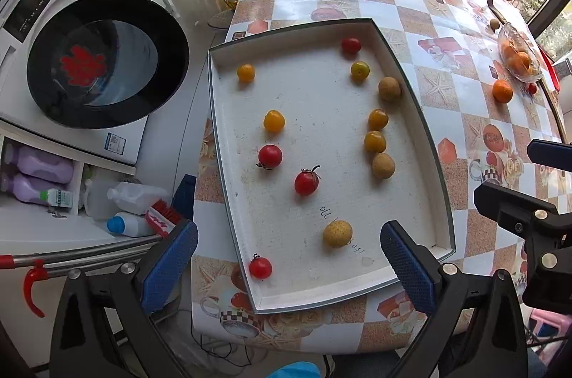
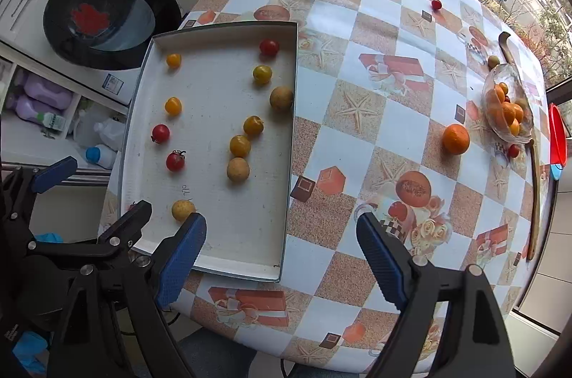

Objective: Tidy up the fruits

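Observation:
A shallow white tray (image 1: 411, 78) lies on the checked table and holds scattered red cherry tomatoes (image 1: 306, 182), yellow ones (image 1: 274, 120) and tan longans (image 1: 337, 233). My left gripper (image 1: 287, 267) hangs open above the tray's near end, with nothing gripped. My right gripper (image 2: 282, 256) is open too, above the tray's near right corner (image 2: 279, 274), and is also empty. Out on the table are an orange (image 2: 455, 138), a glass bowl (image 2: 514, 137) of oranges, and stray red tomatoes (image 2: 436, 4), (image 2: 513, 150).
A washing machine (image 1: 107, 56) with a dark round door stands left of the table, with bottles (image 1: 39, 167) on a low shelf below it. A long wooden spoon (image 2: 534, 199) and a red bowl (image 2: 557, 135) lie along the table's right edge.

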The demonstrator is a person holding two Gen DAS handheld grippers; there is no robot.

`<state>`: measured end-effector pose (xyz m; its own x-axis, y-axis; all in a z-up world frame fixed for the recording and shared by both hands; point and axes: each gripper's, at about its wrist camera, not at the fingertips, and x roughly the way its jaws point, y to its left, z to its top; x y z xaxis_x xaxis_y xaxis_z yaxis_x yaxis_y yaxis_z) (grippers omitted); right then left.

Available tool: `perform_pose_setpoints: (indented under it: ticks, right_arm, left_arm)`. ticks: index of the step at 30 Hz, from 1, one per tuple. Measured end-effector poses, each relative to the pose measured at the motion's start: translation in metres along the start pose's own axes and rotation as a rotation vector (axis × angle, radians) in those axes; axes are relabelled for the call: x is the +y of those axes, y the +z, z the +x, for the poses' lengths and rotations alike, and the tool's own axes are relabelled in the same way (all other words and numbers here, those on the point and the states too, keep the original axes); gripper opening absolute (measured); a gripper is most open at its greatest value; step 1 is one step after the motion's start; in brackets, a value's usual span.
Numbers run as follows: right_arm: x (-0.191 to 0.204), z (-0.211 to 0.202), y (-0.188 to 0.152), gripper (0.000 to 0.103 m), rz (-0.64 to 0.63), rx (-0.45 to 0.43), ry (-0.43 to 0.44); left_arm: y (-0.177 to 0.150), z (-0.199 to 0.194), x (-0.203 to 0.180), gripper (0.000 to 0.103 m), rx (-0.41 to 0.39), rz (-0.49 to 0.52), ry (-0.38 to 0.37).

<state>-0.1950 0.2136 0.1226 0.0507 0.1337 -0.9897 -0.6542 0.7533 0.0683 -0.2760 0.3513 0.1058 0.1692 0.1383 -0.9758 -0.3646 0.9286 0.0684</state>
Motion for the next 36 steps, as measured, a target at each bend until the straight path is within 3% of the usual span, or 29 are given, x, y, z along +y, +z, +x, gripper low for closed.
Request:
perform_pose_setpoints:
  ticks: [12,36]
  right_arm:
    - [0.002,-0.015,-0.007,0.088,-0.004,-0.027,-0.008]
    - [0.003,-0.019,-0.01,0.088,-0.008,-0.027,-0.004]
  left_arm:
    - [-0.013,-0.014,-0.009,0.103,-0.002,0.074,0.013]
    - [-0.017,-0.024,-0.019,0.103,-0.02,0.107,0.002]
